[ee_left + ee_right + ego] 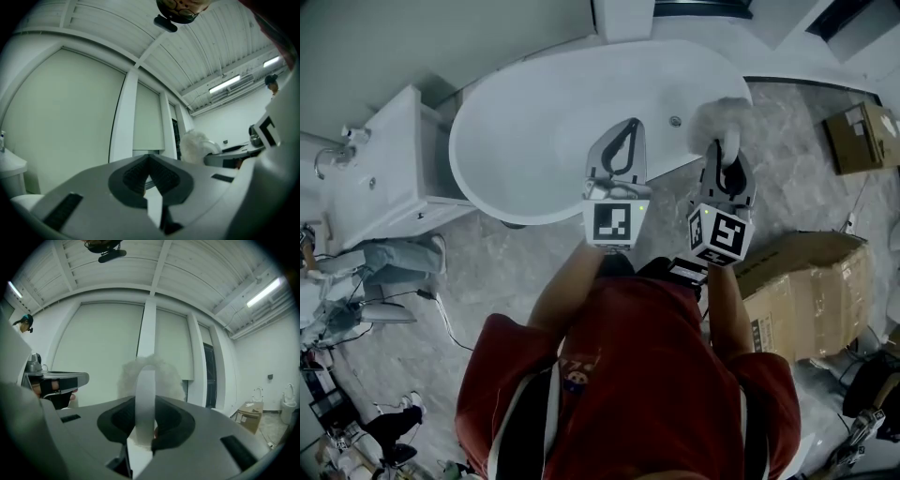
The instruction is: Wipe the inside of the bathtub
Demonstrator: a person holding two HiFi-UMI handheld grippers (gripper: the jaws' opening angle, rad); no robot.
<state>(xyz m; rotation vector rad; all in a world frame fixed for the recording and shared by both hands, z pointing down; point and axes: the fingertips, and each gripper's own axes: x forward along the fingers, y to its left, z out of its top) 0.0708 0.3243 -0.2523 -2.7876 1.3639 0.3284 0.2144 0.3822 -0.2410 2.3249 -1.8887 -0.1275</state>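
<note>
The white oval bathtub point(534, 141) fills the middle of the head view, with a drain point(675, 121) near its right side. My right gripper point(727, 159) is shut on the white handle point(145, 399) of a fluffy white duster point(719, 117), whose head hangs over the tub's right rim. In the right gripper view the duster point(150, 378) rises upright from the jaws. My left gripper point(623, 141) is held over the tub's inside, jaws shut with nothing between them point(149, 176). Both grippers point upward toward the ceiling in their own views.
A white vanity with a sink and tap point(366, 169) stands left of the tub. Cardboard boxes point(802, 281) point(858, 136) sit on the marble floor at the right. A second person's legs point(384, 255) show at the left edge.
</note>
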